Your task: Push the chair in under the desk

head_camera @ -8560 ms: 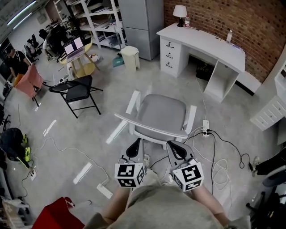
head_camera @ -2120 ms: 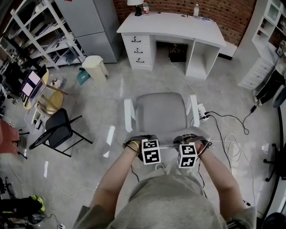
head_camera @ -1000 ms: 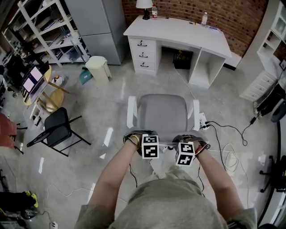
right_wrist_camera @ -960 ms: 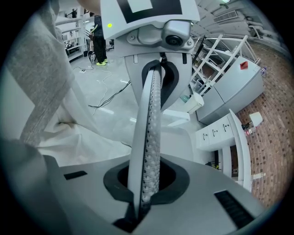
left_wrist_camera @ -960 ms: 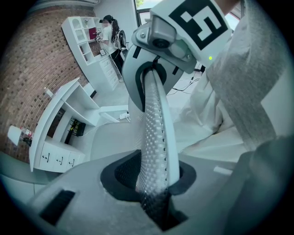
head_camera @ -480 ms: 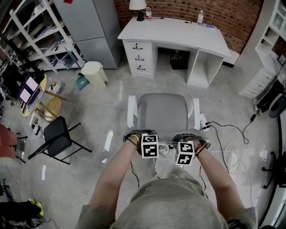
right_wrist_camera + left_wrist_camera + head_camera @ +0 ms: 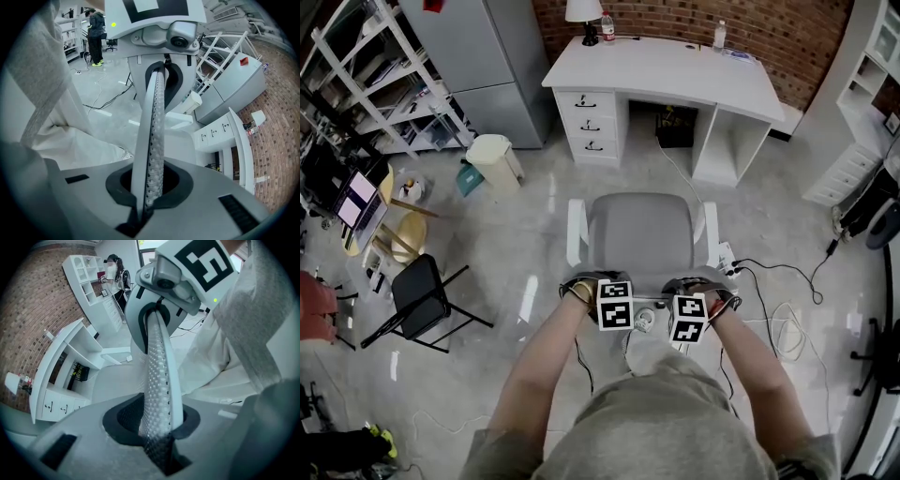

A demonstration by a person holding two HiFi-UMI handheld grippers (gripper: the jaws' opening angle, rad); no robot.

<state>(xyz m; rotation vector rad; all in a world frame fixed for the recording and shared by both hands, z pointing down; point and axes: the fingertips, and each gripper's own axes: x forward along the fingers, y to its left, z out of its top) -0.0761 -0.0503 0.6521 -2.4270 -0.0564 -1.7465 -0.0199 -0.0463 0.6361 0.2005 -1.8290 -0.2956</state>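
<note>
A white chair with a grey seat point(image 7: 642, 234) stands on the floor and faces the white desk point(image 7: 675, 70), a short way off its knee opening point(image 7: 675, 122). Both grippers hold the top rim of the chair's backrest from behind. My left gripper point(image 7: 598, 292) is shut on the rim's left part, my right gripper point(image 7: 701, 294) on its right part. In the left gripper view the meshed rim point(image 7: 159, 380) runs between the jaws of the left gripper point(image 7: 157, 427). The right gripper view shows the same rim point(image 7: 152, 140) pinched in the right gripper point(image 7: 147, 192).
A power strip point(image 7: 727, 258) and loose cables point(image 7: 778, 309) lie on the floor to the chair's right. A cream bin point(image 7: 494, 159) and a black folding chair point(image 7: 422, 291) stand at the left, near shelving. White drawers point(image 7: 844, 169) stand at the right.
The chair, both grippers and the person have moved forward toward the desk. Both grips on the backrest rim are unchanged.
</note>
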